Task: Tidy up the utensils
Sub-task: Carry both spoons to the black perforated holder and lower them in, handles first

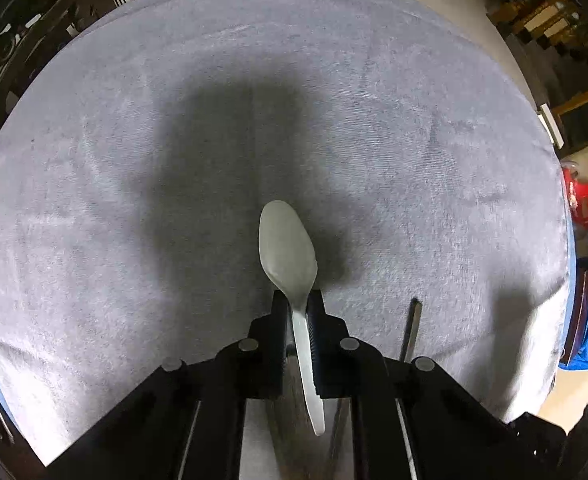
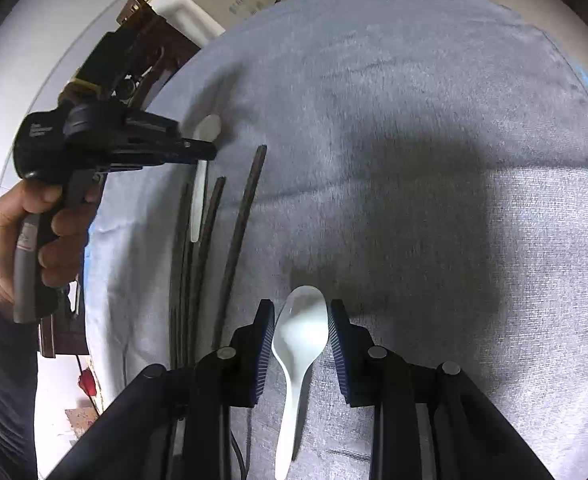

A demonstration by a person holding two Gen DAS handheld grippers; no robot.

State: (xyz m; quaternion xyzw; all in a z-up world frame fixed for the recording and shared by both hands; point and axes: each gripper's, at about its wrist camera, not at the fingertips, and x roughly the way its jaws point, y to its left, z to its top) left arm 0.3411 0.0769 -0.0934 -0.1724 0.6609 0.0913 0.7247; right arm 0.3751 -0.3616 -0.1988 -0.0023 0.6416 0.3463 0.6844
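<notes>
Spoons are being sorted: one spoon (image 1: 287,248) is clamped in the left gripper (image 1: 297,308) near the chopsticks (image 2: 237,240) by the table's (image 2: 414,120) left edge; another spoon (image 2: 300,332) lies between the spread jaws of the right gripper (image 2: 301,320), which probably must close next.

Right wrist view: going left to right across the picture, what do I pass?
Person's left hand → left gripper shut on a white spoon → dark chopsticks → second white spoon between the open right gripper's fingers → bare grey cloth.

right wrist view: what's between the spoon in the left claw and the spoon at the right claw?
Dark chopsticks lie on the grey cloth between the held spoon and the loose spoon. Otherwise bare cloth, in the right wrist view.
</notes>
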